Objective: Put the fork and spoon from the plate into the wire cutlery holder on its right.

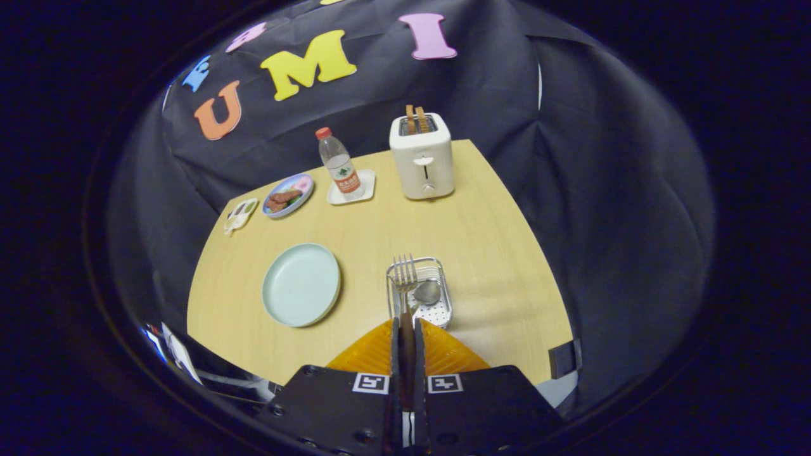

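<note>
- Low centre of the frame: tongs [406, 329] clenched on the fork [404, 285], both fingers pressed against its dark handle, which runs up between them.
- Fork tines stand ahead of the fingertips, over the left part of the wire cutlery holder [419, 292]; whether the tines touch the wire I cannot tell.
- Spoon [426, 292] lies inside the holder, bowl just right of the fork tines. A perforated white base shows in the holder's near right corner.
- Plate [301, 284], pale green, sits left of the holder, apart from it, nothing on it.
- Counter [488, 253] is light wood grain.
- Upper centre: white toaster [422, 156] at the far edge of the counter, two brown slices standing in its slot, lever and knob on its front.
- Left of the toaster: clear bottle [339, 164] with red cap, upright on a small white square tray [365, 187]. Its label has a red band below a white band with a green mark; the writing is too small to read.
- Further left: small blue-rimmed dish [288, 195] with brown pieces of food and something pink.
- Far left edge of the counter: small white item [240, 215] with dark patches, unclear what.
- Bottom centre: two square black-and-white marker tags on the tongs' body, one on each side; no readable text.
</note>
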`<state>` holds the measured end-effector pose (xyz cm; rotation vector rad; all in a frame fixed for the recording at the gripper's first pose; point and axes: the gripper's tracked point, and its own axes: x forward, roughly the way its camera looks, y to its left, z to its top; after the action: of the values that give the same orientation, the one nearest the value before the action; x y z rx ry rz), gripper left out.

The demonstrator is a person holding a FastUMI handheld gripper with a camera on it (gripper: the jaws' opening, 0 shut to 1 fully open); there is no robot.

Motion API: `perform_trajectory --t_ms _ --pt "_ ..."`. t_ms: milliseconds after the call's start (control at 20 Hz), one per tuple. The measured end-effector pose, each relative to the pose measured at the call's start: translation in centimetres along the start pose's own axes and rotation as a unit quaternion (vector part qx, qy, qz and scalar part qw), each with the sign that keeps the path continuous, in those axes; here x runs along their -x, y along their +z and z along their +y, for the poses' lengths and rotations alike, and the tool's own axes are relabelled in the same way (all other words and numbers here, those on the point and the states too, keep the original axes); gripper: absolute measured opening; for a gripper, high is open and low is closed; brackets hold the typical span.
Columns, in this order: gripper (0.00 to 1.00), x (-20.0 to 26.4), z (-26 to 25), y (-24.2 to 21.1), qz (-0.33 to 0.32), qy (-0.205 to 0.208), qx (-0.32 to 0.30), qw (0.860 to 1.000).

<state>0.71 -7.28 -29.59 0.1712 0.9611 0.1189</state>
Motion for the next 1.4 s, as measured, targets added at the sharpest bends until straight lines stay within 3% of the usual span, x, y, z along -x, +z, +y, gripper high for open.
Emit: perform_trajectory --t_ms 650,800,900,950,1000,1250,1400 --pt "0.07 0.0 -1.3 -0.1 -0.003 -0.031 0.0 1.0" --pt "0.15 0.3 -1.1 0.9 -0.018 -0.025 -0.001 1.0" --pt "0.28 0.9 -0.4 1.5 -0.029 -0.014 -0.002 0.999" --pt "0.4 1.3 -0.2 1.9 -0.039 -0.009 0.0 0.999" --pt "0.4 1.9 0.3 2.6 -0.051 -0.003 0.003 0.999" --pt "0.79 5.9 3.8 5.9 -0.123 0.028 0.03 0.992" --pt "0.93 9.2 6.2 8.6 -0.176 0.041 0.045 0.983"
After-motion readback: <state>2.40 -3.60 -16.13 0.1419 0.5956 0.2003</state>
